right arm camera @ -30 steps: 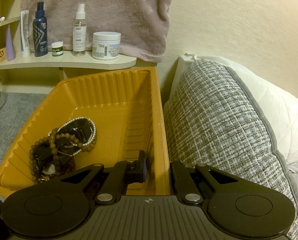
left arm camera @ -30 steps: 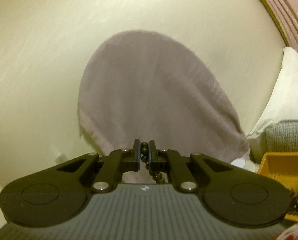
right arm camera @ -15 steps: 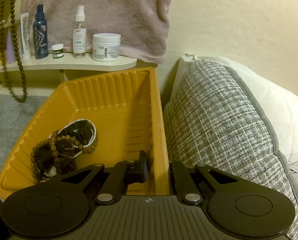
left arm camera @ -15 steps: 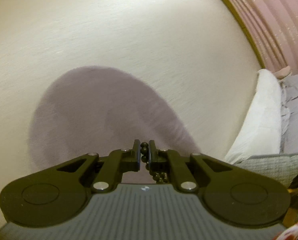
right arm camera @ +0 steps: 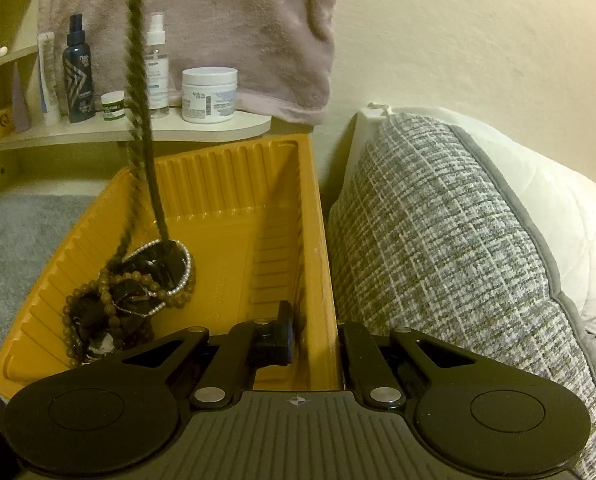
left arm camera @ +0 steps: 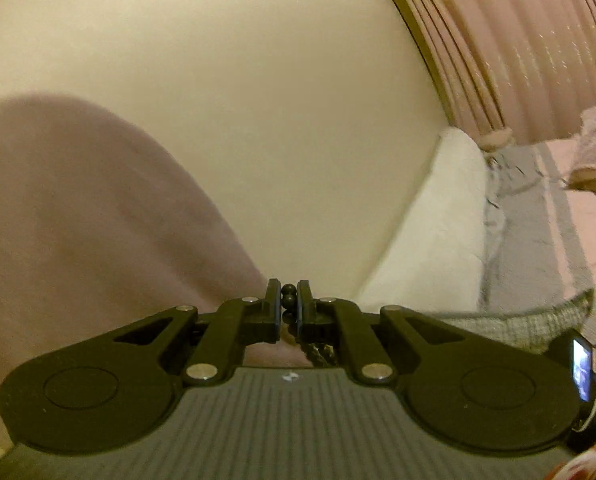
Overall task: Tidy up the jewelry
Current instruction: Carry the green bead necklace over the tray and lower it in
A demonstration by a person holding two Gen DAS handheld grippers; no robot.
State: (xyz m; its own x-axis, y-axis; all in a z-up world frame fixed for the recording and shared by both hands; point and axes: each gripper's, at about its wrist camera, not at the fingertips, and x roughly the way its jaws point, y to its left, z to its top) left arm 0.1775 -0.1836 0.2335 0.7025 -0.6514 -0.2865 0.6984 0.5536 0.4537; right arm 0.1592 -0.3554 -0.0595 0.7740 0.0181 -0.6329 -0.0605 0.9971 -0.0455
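**Beside the bed: beads over the tray**

Against a cream wall [right arm camera: 478,40], a yellow tray [right arm camera: 233,184] sits on grey carpet [right arm camera: 13,232], touching a tweed cushion [right arm camera: 438,240] with a white pillow [right arm camera: 558,200] behind it. Beyond the tray, a shelf [right arm camera: 201,126] carries bottles and a white jar [right arm camera: 209,94] beneath a hanging mauve towel [right arm camera: 233,20]. Pink curtains [left arm camera: 518,40] hang past the bed. The left gripper [left arm camera: 287,302] has its fingers pinched narrow on a bead strand [left arm camera: 287,300], which dangles blurred into the tray over the jewelry pile [right arm camera: 129,296]. The right gripper [right arm camera: 314,340] clamps the tray's right wall.
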